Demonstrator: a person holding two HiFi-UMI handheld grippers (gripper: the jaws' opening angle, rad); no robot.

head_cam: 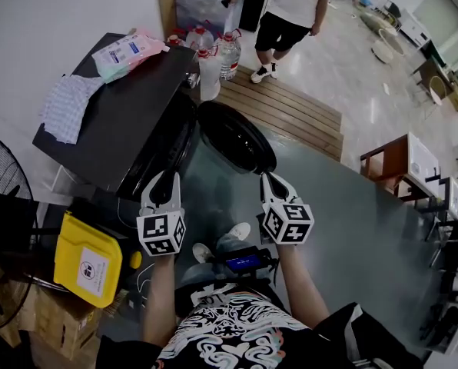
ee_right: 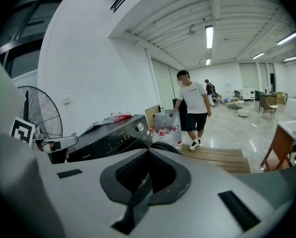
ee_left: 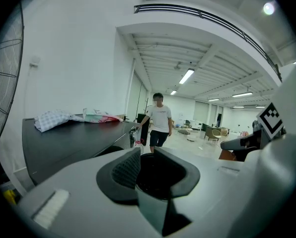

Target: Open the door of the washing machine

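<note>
Grey floor (head_cam: 344, 229) spreads under your feet, with a yellow case (head_cam: 87, 261) close by your left side. You hold both tools low and level ahead of you, aimed at the front of the machine. Your left tongs (head_cam: 163, 179) stand a narrow crack apart with nothing between the pads, so they are released; the left gripper view confirms the slim gap (ee_left: 147, 151). Your right tongs (head_cam: 266, 177) are clenched tight on nothing, which suits a hand with no part in the pull, and the right gripper view shows the same (ee_right: 148, 151). Just beyond the tips is the door (head_cam: 237, 138), a round dark disc already swung well out from the black washing machine (head_cam: 129, 129). It hangs between your two tools, and neither tool touches it. Judged from that, the opening looks done, and the left tongs sit near the drum side probably because that hand worked the door edge. On the machine's flat top lie a checked cloth (head_cam: 68, 106) and a packet (head_cam: 129, 51), kept clear of the front. Behind it stand water bottles (head_cam: 227, 52) beside a wooden platform (head_cam: 290, 110), and farther off a person (head_cam: 290, 14) stands by a crate.
</note>
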